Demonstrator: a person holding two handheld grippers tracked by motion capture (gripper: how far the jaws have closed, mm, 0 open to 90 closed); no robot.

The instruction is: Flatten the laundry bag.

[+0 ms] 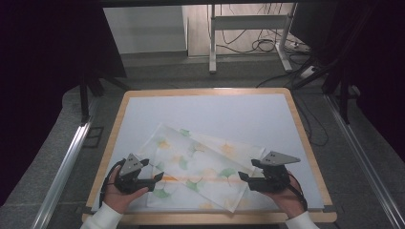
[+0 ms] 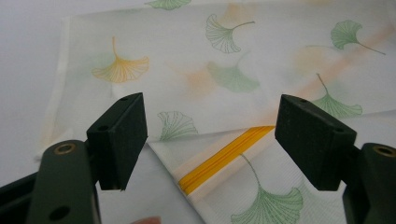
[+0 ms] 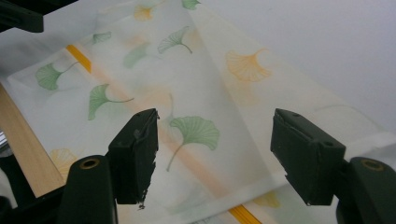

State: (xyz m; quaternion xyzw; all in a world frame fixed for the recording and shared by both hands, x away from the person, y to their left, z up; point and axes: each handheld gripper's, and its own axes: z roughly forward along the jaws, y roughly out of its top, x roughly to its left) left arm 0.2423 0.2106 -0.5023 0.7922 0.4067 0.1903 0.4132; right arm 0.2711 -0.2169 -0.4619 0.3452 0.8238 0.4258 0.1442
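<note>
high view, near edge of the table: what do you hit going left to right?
Left hand → left gripper, jaws open → cloth with ginkgo leaf print, partly folded → right gripper, jaws open → right hand → bare white table top → wooden table rim.

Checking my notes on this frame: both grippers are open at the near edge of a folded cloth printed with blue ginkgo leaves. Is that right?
Not quite: the ginkgo leaves on the cloth are green and orange, not blue, as the left gripper view shows. The left gripper and right gripper are indeed open at its near edge.
</note>
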